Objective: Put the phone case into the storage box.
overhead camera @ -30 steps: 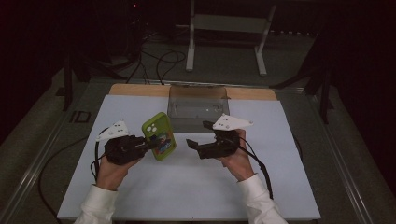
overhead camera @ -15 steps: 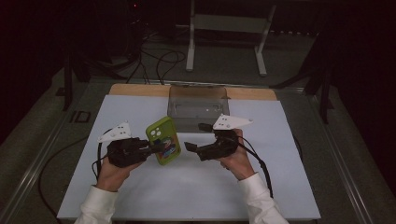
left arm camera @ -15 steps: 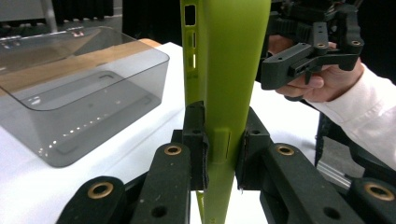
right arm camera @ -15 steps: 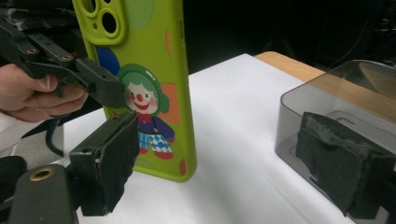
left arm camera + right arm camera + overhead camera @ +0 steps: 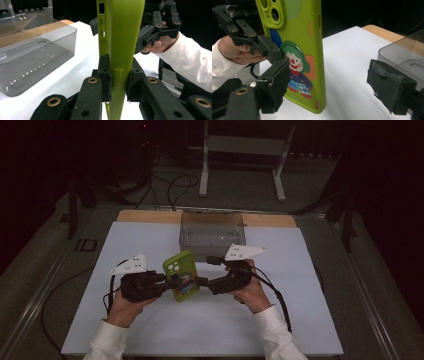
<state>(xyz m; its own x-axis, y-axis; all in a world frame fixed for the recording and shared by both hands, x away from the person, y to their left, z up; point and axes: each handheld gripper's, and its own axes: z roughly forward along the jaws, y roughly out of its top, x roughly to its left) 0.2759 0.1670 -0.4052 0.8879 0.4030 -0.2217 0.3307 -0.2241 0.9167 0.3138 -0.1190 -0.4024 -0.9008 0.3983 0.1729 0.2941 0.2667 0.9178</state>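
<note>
phone case point(image 5: 181, 276), lime green with a cartoon clown printed on its back, is held upright above the white table point(image 5: 150, 330), between the 2 grippers and just in front of the smoky clear box point(image 5: 212, 231). the left gripper point(image 5: 170, 283) has its jaws pinched narrow on the case's long edge; in the left gripper view the black pads point(image 5: 106, 75) press both faces of the case point(image 5: 120, 50). the right gripper point(image 5: 201, 281) has its jaws spread wide: in the right gripper view one pad point(image 5: 274, 82) sits just beside the printed back of the case point(image 5: 294, 55) and the other pad point(image 5: 390, 87) stands well apart, with nothing between it and the case's edge. compared with 1 second ago, the right gripper has closed in from a clear gap to the case's side, and the case has dropped a little toward the table's middle. that reads as a handover or a 2-handed grip being set up; the right jaws are not yet clamped, so the left gripper alone carries the case.
</note>
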